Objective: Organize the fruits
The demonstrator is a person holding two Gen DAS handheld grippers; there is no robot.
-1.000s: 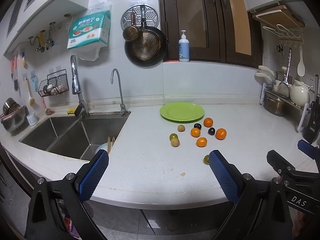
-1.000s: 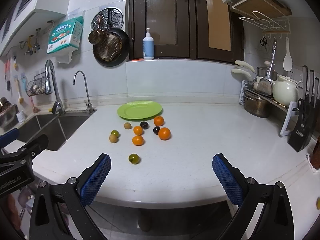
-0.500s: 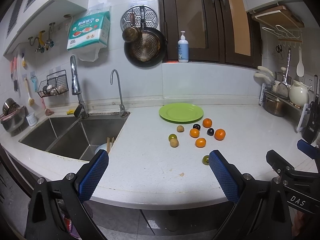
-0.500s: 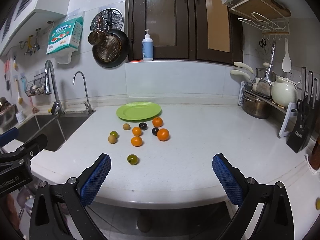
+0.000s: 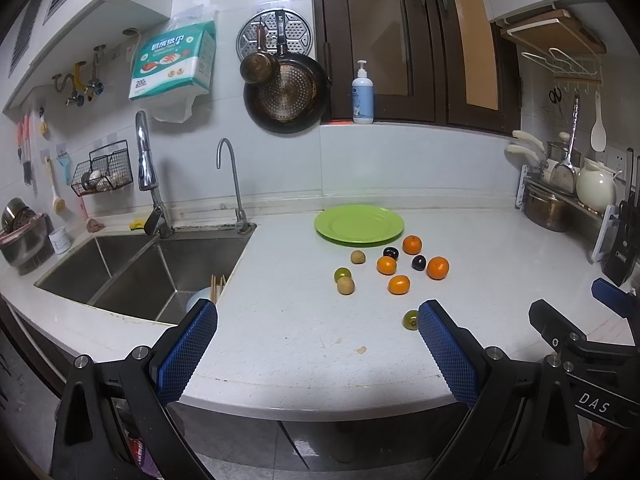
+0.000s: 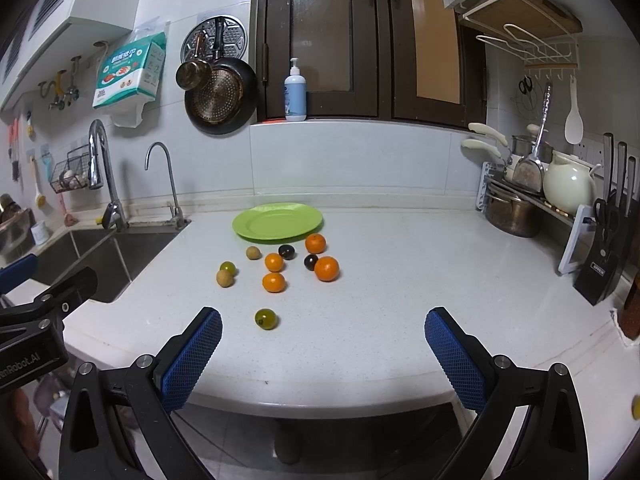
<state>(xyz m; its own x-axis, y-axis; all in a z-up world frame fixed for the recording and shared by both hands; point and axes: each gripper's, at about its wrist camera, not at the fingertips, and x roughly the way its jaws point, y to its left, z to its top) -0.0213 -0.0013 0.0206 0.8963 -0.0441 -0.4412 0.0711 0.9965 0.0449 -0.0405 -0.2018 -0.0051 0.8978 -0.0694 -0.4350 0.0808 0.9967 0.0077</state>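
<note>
Fruits scattered on tabletop (image 6: 400, 300) before empty green plate (image 6: 277, 222); lone green fruit (image 6: 265, 319) nearest, ahead and just left of right tongs (image 6: 322, 344), spread wide, holding nothing. Round, so no long axis. Left tongs (image 5: 316, 346) equally wide, empty. Left view half hides that fruit (image 5: 410, 319) behind a finger; right view shows it whole.

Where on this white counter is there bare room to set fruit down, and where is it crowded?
The round green plate is bare. The white counter lies open between the rightmost orange and the steel pot, and along the front edge near both open grippers. It is crowded just before the plate, where oranges, dark plums and tan fruits cluster.
</note>
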